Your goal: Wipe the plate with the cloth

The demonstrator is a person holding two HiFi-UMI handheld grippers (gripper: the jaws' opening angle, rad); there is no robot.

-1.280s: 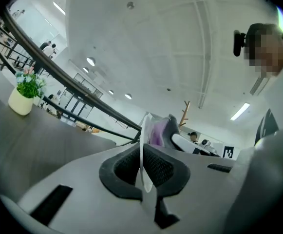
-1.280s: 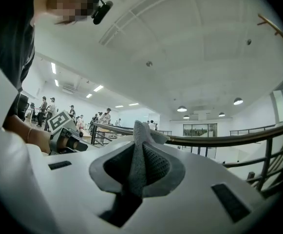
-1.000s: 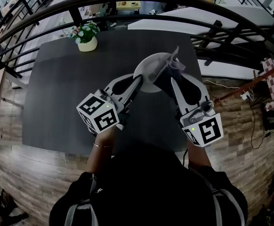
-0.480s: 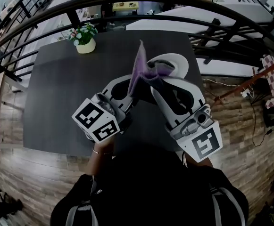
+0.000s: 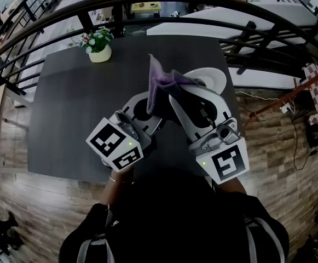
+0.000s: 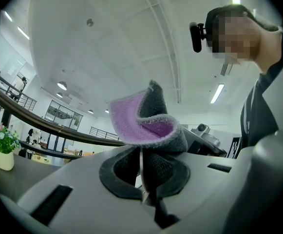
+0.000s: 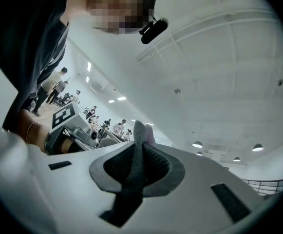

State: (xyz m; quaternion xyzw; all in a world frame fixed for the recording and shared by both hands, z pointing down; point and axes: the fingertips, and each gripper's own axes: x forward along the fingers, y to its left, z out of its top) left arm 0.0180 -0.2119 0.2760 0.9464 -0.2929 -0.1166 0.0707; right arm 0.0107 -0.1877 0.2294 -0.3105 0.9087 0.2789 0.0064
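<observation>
My left gripper (image 5: 150,106) is shut on the rim of the white plate (image 5: 212,78), which it holds tilted above the dark table (image 5: 65,103). In the left gripper view the plate (image 6: 141,169) shows edge-on as a thin white line between the pads. A grey and purple cloth (image 5: 160,84) drapes over the plate's near side and sticks up. My right gripper (image 5: 175,95) is shut on that cloth (image 7: 139,150), and grey fabric fills the gap between its pads. The cloth (image 6: 146,123) folds just beyond the left jaws. Much of the plate is hidden behind the right gripper.
A small white pot of flowers (image 5: 98,45) stands at the table's far left corner. A dark curved railing (image 5: 202,1) runs behind the table. Wooden floor (image 5: 16,201) lies around the table's near edge.
Both grippers have risen closer to the head camera. The plate has tipped more on edge. The cloth has swung from the plate's right side to its left and now stands up over it.
</observation>
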